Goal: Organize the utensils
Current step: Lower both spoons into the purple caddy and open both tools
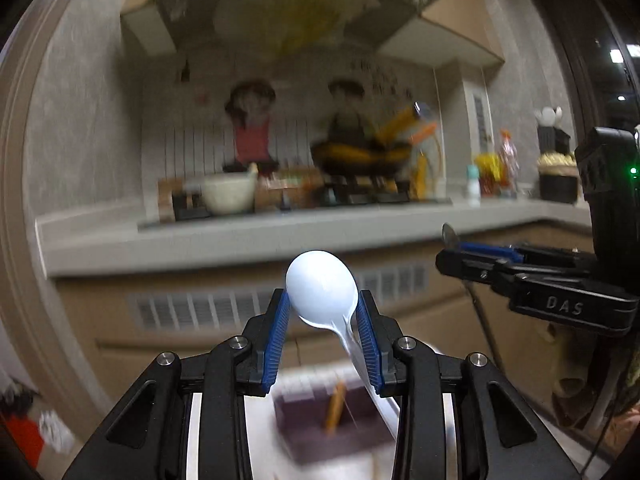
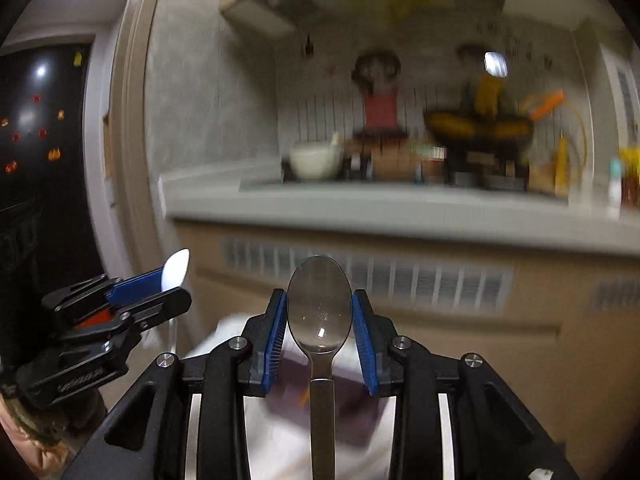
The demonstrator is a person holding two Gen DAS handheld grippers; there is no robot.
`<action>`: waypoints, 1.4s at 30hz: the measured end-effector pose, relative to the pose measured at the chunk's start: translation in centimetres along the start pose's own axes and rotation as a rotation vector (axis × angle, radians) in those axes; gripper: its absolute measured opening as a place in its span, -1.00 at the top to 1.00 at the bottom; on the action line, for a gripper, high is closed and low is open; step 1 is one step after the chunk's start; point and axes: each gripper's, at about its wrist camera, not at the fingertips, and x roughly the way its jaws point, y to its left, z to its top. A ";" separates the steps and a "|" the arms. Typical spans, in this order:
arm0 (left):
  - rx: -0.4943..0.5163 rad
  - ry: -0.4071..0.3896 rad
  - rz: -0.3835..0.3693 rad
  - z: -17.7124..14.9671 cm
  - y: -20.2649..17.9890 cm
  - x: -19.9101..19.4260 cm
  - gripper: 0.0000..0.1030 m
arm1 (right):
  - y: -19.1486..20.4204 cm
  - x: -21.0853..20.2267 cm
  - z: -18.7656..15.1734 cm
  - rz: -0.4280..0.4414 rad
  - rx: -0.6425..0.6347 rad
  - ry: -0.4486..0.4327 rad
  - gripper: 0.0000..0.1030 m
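Observation:
My left gripper (image 1: 322,304) is shut on a white plastic spoon (image 1: 321,286), bowl up between the blue pads, handle running down past the right pad. My right gripper (image 2: 319,310) is shut on a metal spoon (image 2: 319,308), bowl up, handle hanging straight down. Both are held in the air in front of a kitchen counter. The right gripper (image 1: 452,258) shows at the right of the left wrist view, the left gripper (image 2: 176,286) with the white spoon (image 2: 175,270) at the left of the right wrist view. A blurred dark purple box (image 1: 320,420) lies below on a white surface.
A grey counter (image 1: 280,236) runs across ahead, carrying a white mortar (image 1: 228,194), a dark wok (image 1: 360,158) on a stove, bottles (image 1: 474,184) and jars. A vented cabinet front (image 2: 400,280) is under it. A range hood (image 1: 280,4) hangs above.

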 end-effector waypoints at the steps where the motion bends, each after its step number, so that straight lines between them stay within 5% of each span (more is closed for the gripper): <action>1: 0.000 -0.007 -0.006 0.4 0.3 1.0 0.31 | -0.3 1.0 0.8 -0.003 0.006 -0.020 0.40; 8: 0.002 0.052 0.041 -2.4 2.1 9.0 0.31 | -2.2 7.5 0.5 -0.031 0.040 -0.029 0.40; 17: 0.018 0.110 0.146 -9.4 2.4 15.1 0.30 | -4.5 14.5 -4.5 -0.043 0.074 0.057 0.40; 24: -0.020 0.321 0.086 -15.1 2.1 17.0 0.16 | -4.9 16.4 -9.6 0.000 0.100 0.245 0.35; 27: -0.066 0.341 0.099 -15.9 2.7 15.9 0.05 | -4.6 16.2 -11.2 0.006 0.104 0.341 0.18; 34: -0.209 0.365 0.121 -16.1 4.4 9.5 -0.20 | -5.1 9.6 -12.6 -0.075 0.072 0.352 -0.10; 42: -0.218 0.491 0.167 -20.8 2.3 2.2 -0.32 | -4.4 5.3 -19.1 -0.118 0.136 0.508 -0.12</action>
